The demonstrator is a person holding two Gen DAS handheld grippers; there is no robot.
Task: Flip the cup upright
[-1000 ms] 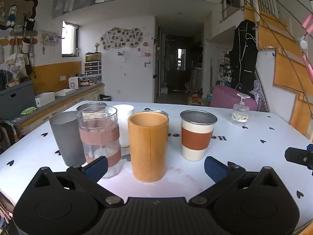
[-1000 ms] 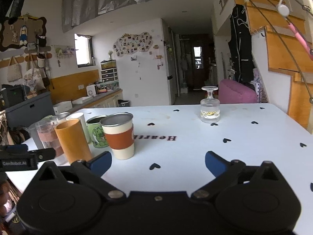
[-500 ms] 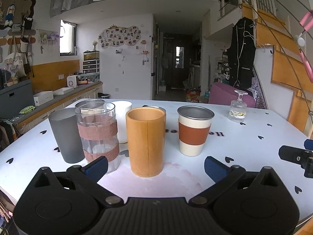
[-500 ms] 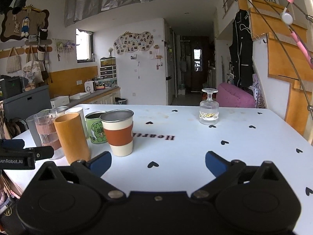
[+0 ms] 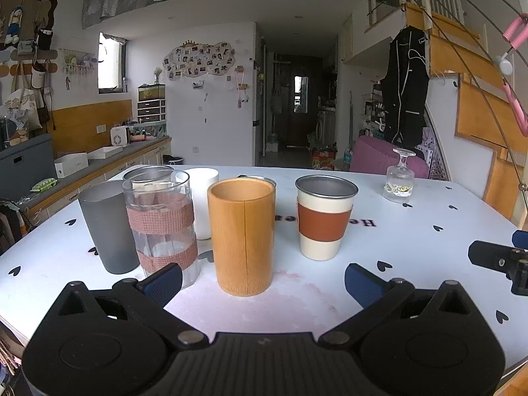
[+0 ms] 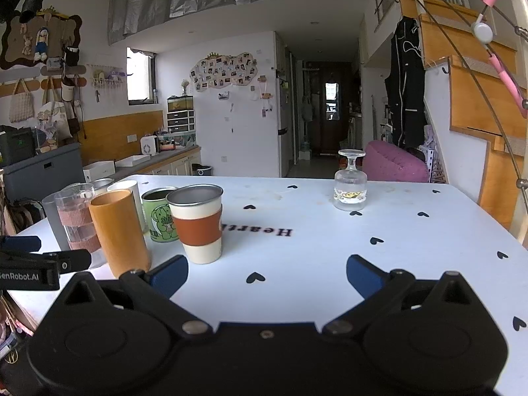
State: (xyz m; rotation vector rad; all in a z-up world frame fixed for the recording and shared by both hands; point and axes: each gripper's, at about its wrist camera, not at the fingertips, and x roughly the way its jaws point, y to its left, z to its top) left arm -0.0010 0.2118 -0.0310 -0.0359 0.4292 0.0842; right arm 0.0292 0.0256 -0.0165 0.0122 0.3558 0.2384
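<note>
A small stemmed glass cup (image 6: pixel 350 184) stands upside down, foot up, at the far right of the white table (image 6: pixel 313 264); it also shows in the left wrist view (image 5: pixel 400 181). My right gripper (image 6: pixel 266 272) is open and empty, near the table's front, well short of the glass. My left gripper (image 5: pixel 262 280) is open and empty, just in front of a row of upright cups. Its side shows at the left edge of the right wrist view (image 6: pixel 39 264).
Upright cups stand at the left: a bamboo cup (image 5: pixel 242 236), a white cup with a brown sleeve (image 5: pixel 325 217), a glass with pink bands (image 5: pixel 161 224), a grey tumbler (image 5: pixel 107 226), a white cup (image 5: pixel 203 198), a green printed tin (image 6: pixel 160 214).
Both grippers have shifted slightly, so the cups sit a little lower and nearer in view. Nothing on the table has moved. Both stay open.
</note>
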